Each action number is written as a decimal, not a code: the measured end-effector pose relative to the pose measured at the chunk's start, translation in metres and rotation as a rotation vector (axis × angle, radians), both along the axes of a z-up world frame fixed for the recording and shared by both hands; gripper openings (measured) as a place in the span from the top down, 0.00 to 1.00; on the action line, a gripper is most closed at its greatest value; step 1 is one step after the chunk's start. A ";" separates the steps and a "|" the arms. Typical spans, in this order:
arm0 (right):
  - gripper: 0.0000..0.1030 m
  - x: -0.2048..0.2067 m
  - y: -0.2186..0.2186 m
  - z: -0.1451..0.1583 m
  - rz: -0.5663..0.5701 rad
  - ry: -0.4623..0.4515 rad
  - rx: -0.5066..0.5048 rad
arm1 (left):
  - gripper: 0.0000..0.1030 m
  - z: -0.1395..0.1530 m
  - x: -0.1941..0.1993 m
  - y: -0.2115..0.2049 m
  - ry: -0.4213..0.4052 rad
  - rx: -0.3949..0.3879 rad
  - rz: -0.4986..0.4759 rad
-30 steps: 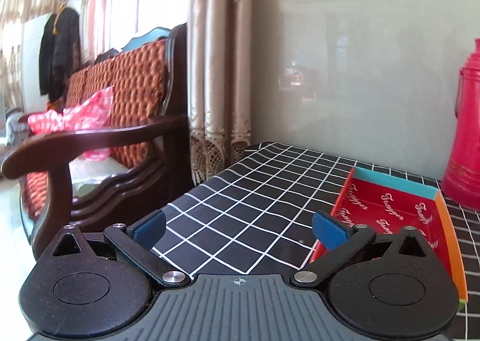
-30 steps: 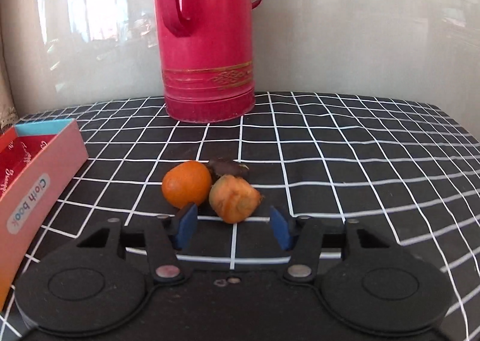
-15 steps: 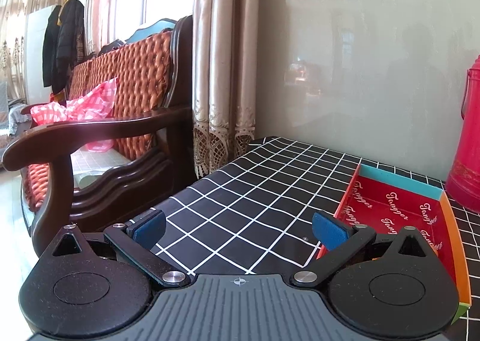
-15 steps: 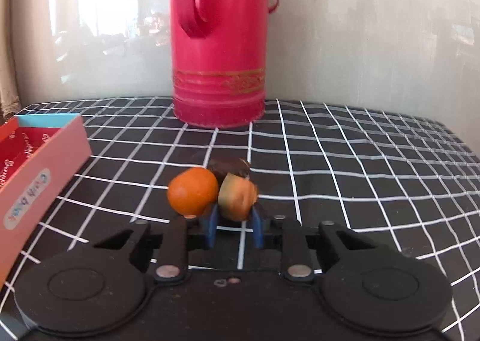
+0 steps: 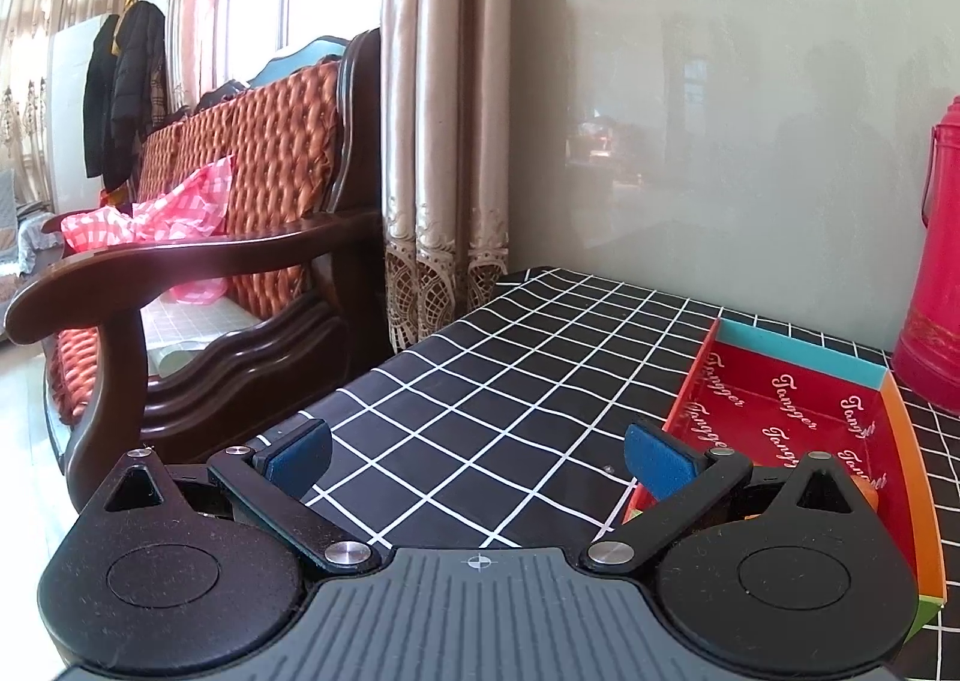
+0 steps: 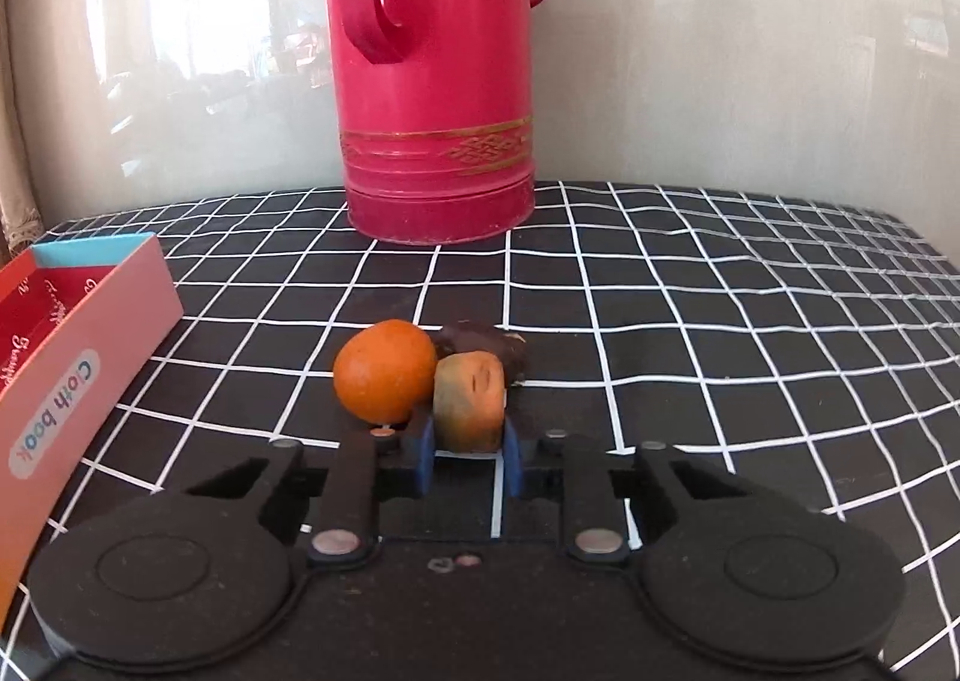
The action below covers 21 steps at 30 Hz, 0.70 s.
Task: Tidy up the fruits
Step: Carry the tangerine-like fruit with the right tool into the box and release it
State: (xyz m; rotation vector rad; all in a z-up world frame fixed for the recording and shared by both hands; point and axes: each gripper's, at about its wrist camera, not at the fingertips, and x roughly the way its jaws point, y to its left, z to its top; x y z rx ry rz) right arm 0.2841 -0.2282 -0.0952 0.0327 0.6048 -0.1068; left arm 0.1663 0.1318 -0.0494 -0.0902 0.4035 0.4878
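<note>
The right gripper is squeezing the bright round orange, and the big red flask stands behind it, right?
Not quite. The right gripper is squeezing the brownish-yellow fruit, not the round orange, which sits just beside it on the left. The right wrist view shows this. The big red flask does stand behind.

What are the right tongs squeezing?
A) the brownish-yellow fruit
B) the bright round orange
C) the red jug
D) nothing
A: in the right wrist view, the right tongs have their blue pads pressed on both sides of the brownish-yellow fruit, while the bright round orange sits just beside it, outside the pads.
</note>
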 end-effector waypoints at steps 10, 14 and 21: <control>0.86 -0.052 0.056 0.046 0.220 -0.246 -0.030 | 0.00 0.000 -0.003 0.011 -0.002 -0.053 0.037; 0.86 -0.067 0.098 0.051 0.418 -0.259 -0.027 | 0.00 -0.002 -0.004 0.017 0.004 -0.072 0.052; 0.86 -0.071 0.159 0.036 0.580 -0.180 -0.075 | 0.00 -0.004 -0.007 0.026 0.016 -0.068 0.071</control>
